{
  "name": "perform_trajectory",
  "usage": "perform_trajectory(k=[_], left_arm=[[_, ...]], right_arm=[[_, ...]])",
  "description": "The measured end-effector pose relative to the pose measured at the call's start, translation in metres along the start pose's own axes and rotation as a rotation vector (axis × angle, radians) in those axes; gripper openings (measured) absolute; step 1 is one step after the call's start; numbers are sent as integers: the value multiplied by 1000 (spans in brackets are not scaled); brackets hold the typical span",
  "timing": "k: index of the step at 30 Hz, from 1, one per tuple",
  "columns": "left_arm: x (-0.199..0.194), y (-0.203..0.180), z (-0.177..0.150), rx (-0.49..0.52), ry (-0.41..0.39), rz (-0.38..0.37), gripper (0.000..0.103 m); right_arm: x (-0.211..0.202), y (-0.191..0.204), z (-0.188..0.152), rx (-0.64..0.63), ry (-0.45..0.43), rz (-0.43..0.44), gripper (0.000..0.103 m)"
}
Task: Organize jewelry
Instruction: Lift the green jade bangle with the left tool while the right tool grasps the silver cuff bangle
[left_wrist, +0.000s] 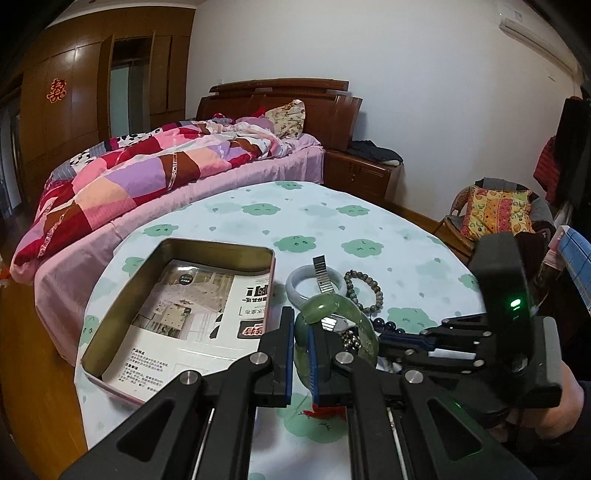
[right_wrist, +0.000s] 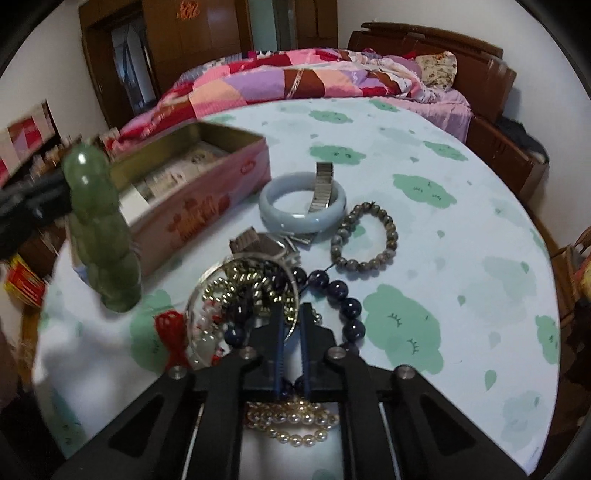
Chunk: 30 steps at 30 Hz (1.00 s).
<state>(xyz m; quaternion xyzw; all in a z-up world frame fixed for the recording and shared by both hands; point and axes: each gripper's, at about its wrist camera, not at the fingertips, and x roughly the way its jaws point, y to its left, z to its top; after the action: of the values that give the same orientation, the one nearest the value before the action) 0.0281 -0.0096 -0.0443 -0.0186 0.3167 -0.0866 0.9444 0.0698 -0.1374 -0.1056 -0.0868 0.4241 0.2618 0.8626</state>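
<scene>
**A:** Where's the green bangle (left_wrist: 334, 332) now?

**B:** Off the table, clamped upright between the blue pads of the left gripper (left_wrist: 300, 350), just right of the open tin (left_wrist: 177, 314). Its lower arc is hidden behind the fingers. From the right wrist it shows edge-on and blurred.

**A:** And the right gripper (right_wrist: 291, 332)?

**B:** Jaws closed on the rim of a clear bangle (right_wrist: 240, 295) lying on the heap — the rim runs between the pads. Under it sit gold-coloured beads (right_wrist: 240, 282) and a red tassel (right_wrist: 170, 332), all tangled; I can't sort which strand belongs to which. A pearl strand (right_wrist: 295, 424) is half covered by the gripper body.

**A:** The rest of the jewelry?

**B:** A pale lavender bangle (right_wrist: 295, 218) with a metal watch band (right_wrist: 323, 188) standing through it, a grey-brown bead bracelet (right_wrist: 365, 240) just beside, and dark blue beads (right_wrist: 338, 291) near the right fingers. Another metal piece (right_wrist: 245, 240) is partly buried.

**A:** Any writing?

**B:** A printed leaflet (left_wrist: 192, 321) lines the tin — Chinese text, upside down from here, too small to read. The tin's pink side has red lettering I can't make out. On the wardrobe (left_wrist: 66, 103) there's a red double-happiness cutout (left_wrist: 55, 90).

**A:** The table?

**B:** A cloth with green clouds (right_wrist: 443, 147); its near edge is cut off.
</scene>
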Motion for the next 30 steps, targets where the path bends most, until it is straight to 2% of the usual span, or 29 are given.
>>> perform_trajectory(k=[11, 23, 30], left_arm=[[-8, 5, 0, -17, -20, 7, 5], [-12, 12, 4, -32, -32, 17, 5], [-15, 28, 8, -62, -40, 49, 5]], right_arm=[[-23, -1, 1, 27, -74, -1, 7], [-38, -2, 18, 20, -138, -9, 7], [-40, 3, 30, 3, -154, 1, 7]])
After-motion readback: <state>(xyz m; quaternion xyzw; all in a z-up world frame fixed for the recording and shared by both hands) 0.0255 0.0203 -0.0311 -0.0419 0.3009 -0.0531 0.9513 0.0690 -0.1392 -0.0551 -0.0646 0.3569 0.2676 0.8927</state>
